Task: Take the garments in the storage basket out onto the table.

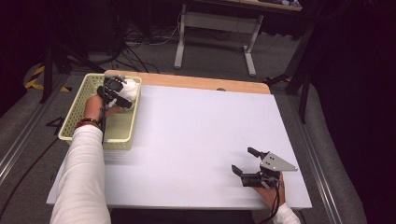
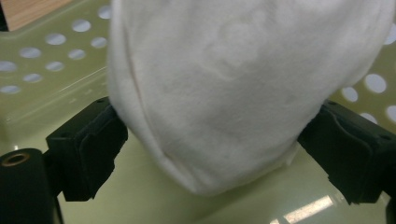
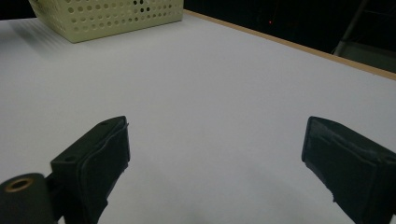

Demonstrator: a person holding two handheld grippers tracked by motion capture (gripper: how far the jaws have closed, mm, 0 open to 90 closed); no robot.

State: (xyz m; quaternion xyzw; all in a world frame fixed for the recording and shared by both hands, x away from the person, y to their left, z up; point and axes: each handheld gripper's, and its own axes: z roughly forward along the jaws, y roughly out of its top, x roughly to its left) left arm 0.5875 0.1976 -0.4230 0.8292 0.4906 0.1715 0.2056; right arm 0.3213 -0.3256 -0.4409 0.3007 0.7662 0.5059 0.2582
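A soft white cloth bundle point(image 1: 131, 88) lies in the far end of a pale green perforated basket point(image 1: 77, 108) at the table's left. My left gripper point(image 1: 117, 91) reaches into that basket, held by a hand in a white sleeve. In the left gripper view the bundle point(image 2: 233, 84) bulges between the two black jaws and touches both pads point(image 2: 100, 140), so my left gripper point(image 2: 215, 126) is shut on it. My right gripper point(image 1: 243, 160) rests low over the white table near its front right, open, with nothing between its jaws point(image 3: 215, 135).
The white tabletop point(image 1: 201, 130) stretches between basket and right gripper, with a wooden strip point(image 1: 201, 83) along its far edge. The basket's wall point(image 3: 107, 16) stands far off in the right gripper view, and its holed side point(image 2: 46, 56) lies close behind the bundle. A desk frame point(image 1: 215, 28) stands beyond.
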